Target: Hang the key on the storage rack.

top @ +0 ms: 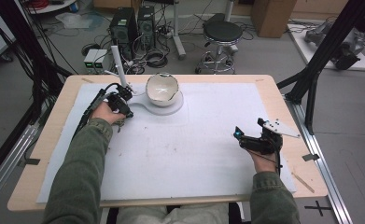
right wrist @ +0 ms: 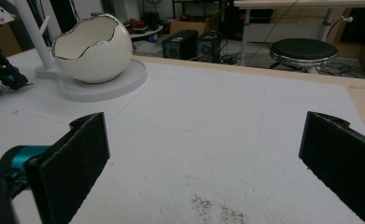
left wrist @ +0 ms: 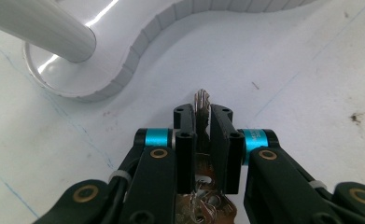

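Now L tongs (left wrist: 202, 122) round key (left wrist: 201, 100).

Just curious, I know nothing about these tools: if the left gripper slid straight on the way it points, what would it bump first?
Probably the white stand base: the left gripper, shut on a key, points roughly toward its edge.

Wooden table (top: 49, 140): white mat (top: 180, 154); white stand (top: 164, 106) on mat.
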### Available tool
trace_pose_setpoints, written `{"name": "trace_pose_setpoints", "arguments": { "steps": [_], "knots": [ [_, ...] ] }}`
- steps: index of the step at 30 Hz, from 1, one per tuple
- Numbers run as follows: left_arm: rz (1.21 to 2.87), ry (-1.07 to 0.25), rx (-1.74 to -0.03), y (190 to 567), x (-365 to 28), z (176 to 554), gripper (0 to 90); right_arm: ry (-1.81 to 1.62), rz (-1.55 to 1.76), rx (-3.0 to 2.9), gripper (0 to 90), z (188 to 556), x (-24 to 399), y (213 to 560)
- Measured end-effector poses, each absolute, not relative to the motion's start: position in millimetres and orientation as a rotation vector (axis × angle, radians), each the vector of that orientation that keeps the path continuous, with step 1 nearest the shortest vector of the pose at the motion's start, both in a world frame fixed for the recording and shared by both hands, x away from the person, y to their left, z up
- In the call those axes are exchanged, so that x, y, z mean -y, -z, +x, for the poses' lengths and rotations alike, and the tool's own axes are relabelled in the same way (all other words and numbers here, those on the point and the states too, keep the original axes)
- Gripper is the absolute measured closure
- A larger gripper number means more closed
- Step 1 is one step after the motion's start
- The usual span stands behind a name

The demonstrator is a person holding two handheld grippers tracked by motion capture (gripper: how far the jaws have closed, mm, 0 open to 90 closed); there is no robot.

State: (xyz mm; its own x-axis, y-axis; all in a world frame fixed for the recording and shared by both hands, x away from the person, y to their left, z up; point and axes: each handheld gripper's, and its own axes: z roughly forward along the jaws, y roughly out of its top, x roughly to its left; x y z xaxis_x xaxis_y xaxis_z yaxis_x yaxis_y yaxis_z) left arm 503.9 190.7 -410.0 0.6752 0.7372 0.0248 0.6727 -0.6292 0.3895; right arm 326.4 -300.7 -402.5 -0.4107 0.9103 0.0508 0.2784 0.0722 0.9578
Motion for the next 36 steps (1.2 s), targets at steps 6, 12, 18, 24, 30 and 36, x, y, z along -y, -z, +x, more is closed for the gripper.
{"name": "trace_pose_setpoints", "arguments": {
  "steps": [6, 12, 18, 24, 30, 36],
  "knots": [
    [2.537, -0.256, -1.082, 400, -192, 497, 80.6, -1.361, 1.182, -1.755, 0.7, 326, 300, 402],
    [2.497, -0.299, -1.061, 388, -194, 484, 80.7, -1.363, 1.184, -1.751, 0.6, 327, 301, 403],
    [2.454, -0.345, -1.049, 371, -207, 470, 80.8, -1.365, 1.18, -1.747, 0.7, 326, 301, 402],
    [2.416, -0.358, -1.065, 358, -223, 460, 80.8, -1.368, 1.182, -1.75, 0.7, 327, 301, 402],
    [2.384, -0.387, -1.08, 350, -235, 453, 80.8, -1.369, 1.188, -1.748, 0.7, 327, 301, 402],
    [2.349, -0.395, -1.088, 341, -243, 450, 80.8, -1.375, 1.188, -1.745, 0.7, 327, 301, 402]
  ]
}}
